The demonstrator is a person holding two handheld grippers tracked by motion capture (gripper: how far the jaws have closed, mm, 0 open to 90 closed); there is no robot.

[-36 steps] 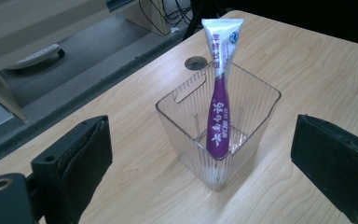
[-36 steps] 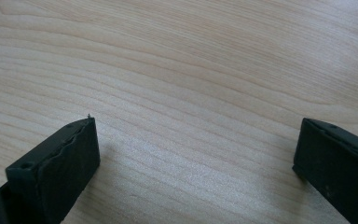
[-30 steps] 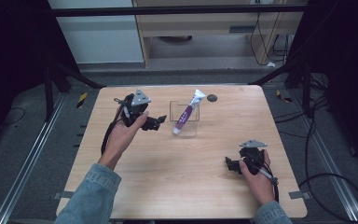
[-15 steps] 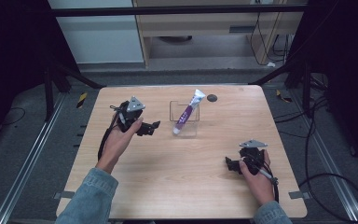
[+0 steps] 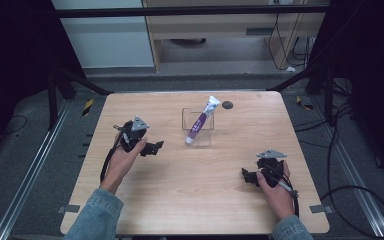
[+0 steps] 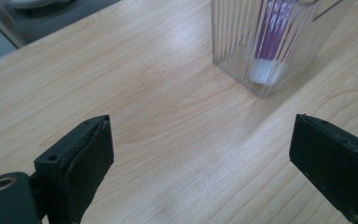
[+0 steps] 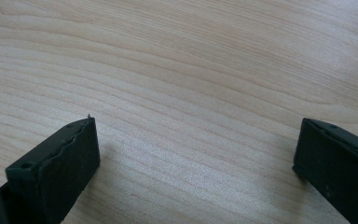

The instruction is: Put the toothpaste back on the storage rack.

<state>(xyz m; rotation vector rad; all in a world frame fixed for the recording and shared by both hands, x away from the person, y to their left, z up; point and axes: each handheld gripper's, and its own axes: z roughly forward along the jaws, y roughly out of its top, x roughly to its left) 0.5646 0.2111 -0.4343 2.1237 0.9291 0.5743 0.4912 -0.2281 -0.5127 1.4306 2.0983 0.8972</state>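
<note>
A purple and white tube [image 5: 200,121] leans cap-down inside a clear ribbed holder [image 5: 198,134] near the back middle of the wooden table [image 5: 195,200]. In the left gripper view the holder [image 6: 233,42] and the tube [image 6: 270,37] stand ahead at upper right. My left gripper [image 5: 155,147] is open, left of the holder and apart from it, jaws wide with bare wood between them [image 6: 200,158]. My right gripper [image 5: 246,176] rests open near the front right, with nothing between its jaws [image 7: 196,158].
A small dark round disc [image 5: 227,105] lies on the table behind the holder. Black frame bars [image 5: 75,80] and cables [image 5: 340,150] run around the table's edges. Bare wood spreads between the two hands.
My left gripper has drawn back from the holder toward the left and the person's side. The right gripper has stayed where it was.
</note>
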